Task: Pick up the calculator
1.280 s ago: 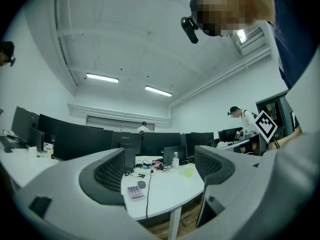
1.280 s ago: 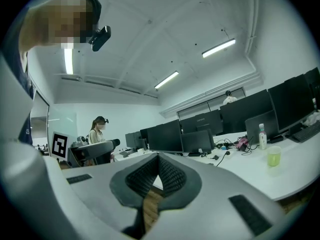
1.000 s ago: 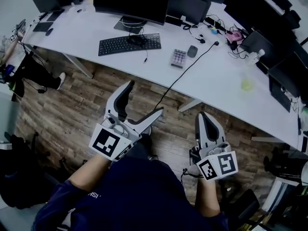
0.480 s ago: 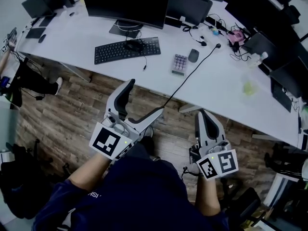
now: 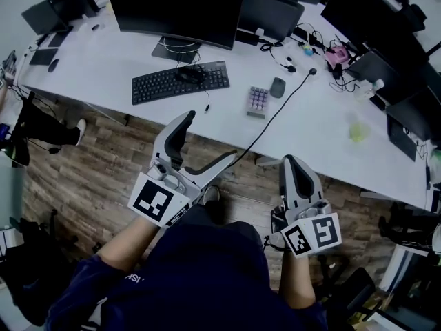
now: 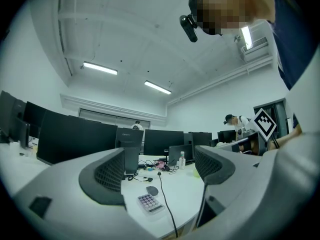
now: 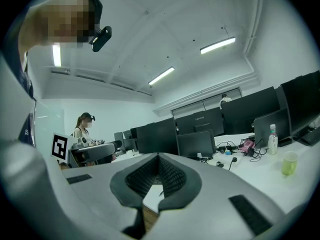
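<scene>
The calculator (image 5: 257,101), small and grey with pale purple keys, lies on the white desk (image 5: 324,133) just left of a dark mouse (image 5: 276,87). Both grippers hang over the wooden floor, short of the desk's near edge. My left gripper (image 5: 202,145) is open and empty, and it points up and right toward the desk. Along its jaws the calculator (image 6: 150,203) shows low between the two pads, far off. To the right, my right gripper (image 5: 293,165) is shut with nothing in it. Its pads (image 7: 156,176) meet and hide most of the desk; the calculator does not show there.
A black keyboard (image 5: 179,81) and a large monitor (image 5: 180,5) stand left of the calculator. A black cable (image 5: 272,112) runs across the desk and over its front edge beside the calculator. A green cup (image 5: 357,131) sits at the right. More monitors and tangled wires line the back.
The desk and calculator have slid lower in the head view, nearer to the grippers. Both grippers keep the same pose and the same jaw state.
</scene>
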